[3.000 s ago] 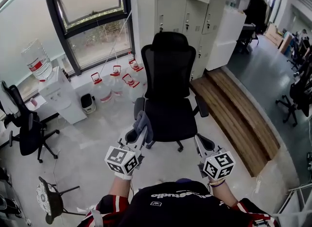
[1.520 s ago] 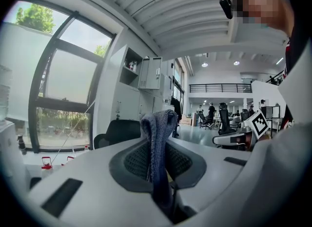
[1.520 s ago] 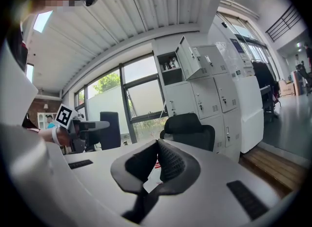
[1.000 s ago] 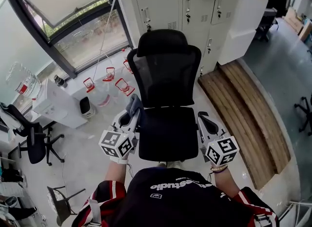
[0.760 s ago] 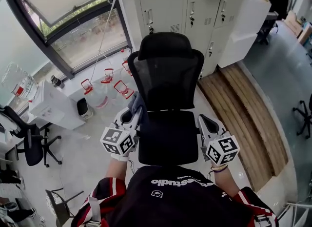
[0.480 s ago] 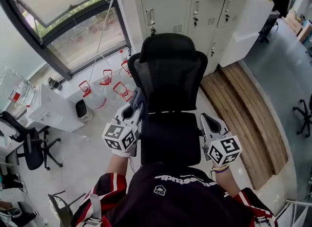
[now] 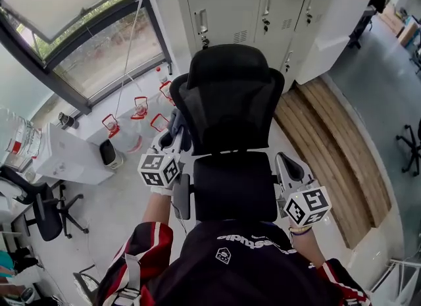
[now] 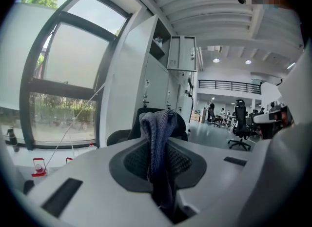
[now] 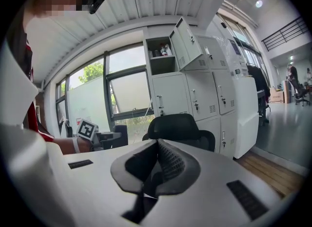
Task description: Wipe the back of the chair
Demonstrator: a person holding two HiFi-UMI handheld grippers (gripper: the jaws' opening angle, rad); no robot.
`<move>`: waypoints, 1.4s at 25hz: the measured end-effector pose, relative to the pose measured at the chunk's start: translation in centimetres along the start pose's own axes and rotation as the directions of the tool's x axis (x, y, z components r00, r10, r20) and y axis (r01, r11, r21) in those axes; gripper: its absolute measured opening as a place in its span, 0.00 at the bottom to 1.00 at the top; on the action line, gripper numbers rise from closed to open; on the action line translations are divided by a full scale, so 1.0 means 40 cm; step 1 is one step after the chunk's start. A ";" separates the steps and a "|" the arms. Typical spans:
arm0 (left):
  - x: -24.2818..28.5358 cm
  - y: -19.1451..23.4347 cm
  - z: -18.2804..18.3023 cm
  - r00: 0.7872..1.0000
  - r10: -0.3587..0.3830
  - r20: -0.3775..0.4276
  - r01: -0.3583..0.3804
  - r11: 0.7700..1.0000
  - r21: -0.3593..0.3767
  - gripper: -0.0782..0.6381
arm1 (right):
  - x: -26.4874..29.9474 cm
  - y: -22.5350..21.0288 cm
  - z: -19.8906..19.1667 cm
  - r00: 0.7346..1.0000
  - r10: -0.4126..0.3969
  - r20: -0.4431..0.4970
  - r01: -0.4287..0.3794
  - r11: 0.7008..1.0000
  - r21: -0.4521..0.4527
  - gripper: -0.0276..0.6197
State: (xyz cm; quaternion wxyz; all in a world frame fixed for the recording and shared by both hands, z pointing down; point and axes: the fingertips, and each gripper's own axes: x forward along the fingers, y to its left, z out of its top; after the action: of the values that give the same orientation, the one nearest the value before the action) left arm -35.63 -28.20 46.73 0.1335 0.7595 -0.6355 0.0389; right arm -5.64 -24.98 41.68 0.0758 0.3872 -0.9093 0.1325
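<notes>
**Cloth at the chair's left edge, right jaws empty**

The black mesh office chair [image 7: 227,117] stands in the middle of the head view, facing the person. Its headrest [image 7: 227,68] is at the top and its seat [image 7: 233,196] lies just below the backrest. A grey-blue cloth [image 7: 180,126] sits at the left edge of the backrest. It is pinched between the jaws of the left gripper [image 7: 172,139], which is raised beside that edge. Whether the cloth actually touches the mesh cannot be told.

In the left gripper view the jaws are clamped on the cloth [image 8: 158,138], which stands up in a folded bunch above them, with the chair [image 8: 181,126] dark behind it.

The right gripper [image 7: 284,165] is lower, at the right side of the seat. In its own view its jaws are closed together with nothing between them, and the chair [image 9: 178,126] is beyond.

White lockers [image 7: 263,8] fill the top of the head view behind the chair, and a large window [image 7: 66,28] takes the upper left. Red-capped water bottles [image 7: 137,110] stand on the floor below the window. A wooden platform [image 7: 329,140] runs along the right.
</notes>
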 end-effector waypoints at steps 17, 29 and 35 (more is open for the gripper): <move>0.307 0.314 -0.202 0.992 0.110 -0.064 -0.109 0.994 0.025 0.19 | 0.054 -0.038 -0.057 0.996 -0.069 -0.052 0.069 0.998 0.004 0.07; 0.428 0.426 -0.264 0.979 0.177 -0.104 -0.175 0.984 0.022 0.19 | 0.112 -0.056 -0.095 0.991 -0.111 -0.079 0.111 0.994 0.008 0.07; 0.463 0.425 -0.279 0.977 0.185 -0.107 -0.184 0.983 0.020 0.19 | 0.093 -0.057 -0.089 0.987 -0.134 -0.089 0.134 0.991 -0.005 0.07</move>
State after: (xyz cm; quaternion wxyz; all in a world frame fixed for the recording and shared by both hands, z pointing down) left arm -47.47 -45.72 64.30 0.1597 0.6946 -0.6949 0.0954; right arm -6.43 -27.98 46.38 0.1246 0.4413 -0.8768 0.1448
